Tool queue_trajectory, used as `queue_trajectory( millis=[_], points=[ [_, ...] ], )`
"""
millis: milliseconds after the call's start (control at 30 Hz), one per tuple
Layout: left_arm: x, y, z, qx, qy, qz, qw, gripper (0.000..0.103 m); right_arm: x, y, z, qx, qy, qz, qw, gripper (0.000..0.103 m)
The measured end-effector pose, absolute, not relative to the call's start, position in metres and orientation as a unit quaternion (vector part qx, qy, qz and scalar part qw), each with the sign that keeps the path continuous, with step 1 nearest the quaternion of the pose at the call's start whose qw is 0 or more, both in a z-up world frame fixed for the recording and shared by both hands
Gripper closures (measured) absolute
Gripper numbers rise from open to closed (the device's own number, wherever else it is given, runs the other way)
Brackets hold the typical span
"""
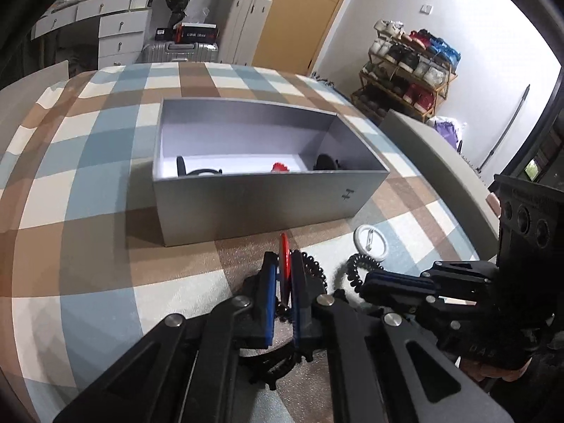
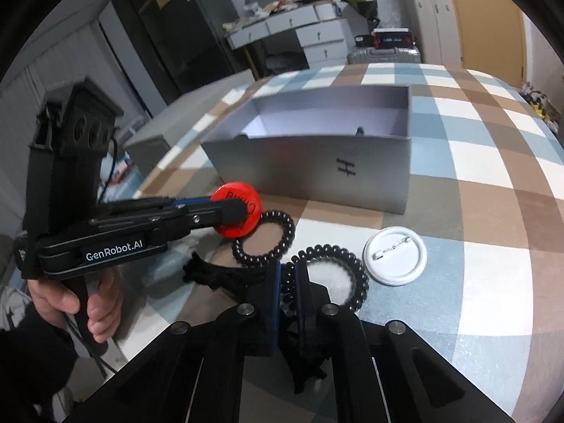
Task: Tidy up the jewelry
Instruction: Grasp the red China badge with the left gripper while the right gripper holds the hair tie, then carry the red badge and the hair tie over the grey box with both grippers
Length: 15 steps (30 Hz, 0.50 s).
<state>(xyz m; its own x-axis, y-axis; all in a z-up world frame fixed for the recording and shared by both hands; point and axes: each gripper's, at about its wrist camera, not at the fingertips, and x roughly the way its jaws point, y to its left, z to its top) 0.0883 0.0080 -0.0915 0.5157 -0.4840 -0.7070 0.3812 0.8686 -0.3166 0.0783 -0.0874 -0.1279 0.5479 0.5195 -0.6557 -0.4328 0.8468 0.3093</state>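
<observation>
Jewelry part sorted: few pieces already in grey box. Left gripper clamps red badge on edge, just short of box. Right gripper pinches black coil tie on checked cloth. Second coil tie, white badge left outside.

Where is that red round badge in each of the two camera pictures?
Left wrist view: the red badge is seen edge-on at lower centre, pinched between the left gripper fingers.
Right wrist view: it shows face-on at left of centre, held at the tip of the same gripper reaching in from the left.
Shared landmark: the grey open box with its dark "H" mark stands just behind the badge in both.
</observation>
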Motion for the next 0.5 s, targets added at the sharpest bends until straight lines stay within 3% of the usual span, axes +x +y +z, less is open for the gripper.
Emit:
queue_trajectory(
  millis=[67, 100, 500],
  points=[
    [0.086, 0.008, -0.089, -0.059, 0.42, -0.252, 0.87, 0.1, 0.077, -0.091, -0.124, 0.064, 0.383, 0.268, 0.882, 0.097],
    [0.085, 0.009, -0.088, -0.058, 0.418, -0.254, 0.87, 0.1, 0.077, -0.093, -0.123, 0.069, 0.381, 0.268, 0.882, 0.103],
    [0.07, 0.013, -0.073, -0.049, 0.401, -0.245, 0.882, 0.1, 0.078, -0.081, -0.123, 0.05, 0.4, 0.25, 0.88, 0.1]
  ],
)
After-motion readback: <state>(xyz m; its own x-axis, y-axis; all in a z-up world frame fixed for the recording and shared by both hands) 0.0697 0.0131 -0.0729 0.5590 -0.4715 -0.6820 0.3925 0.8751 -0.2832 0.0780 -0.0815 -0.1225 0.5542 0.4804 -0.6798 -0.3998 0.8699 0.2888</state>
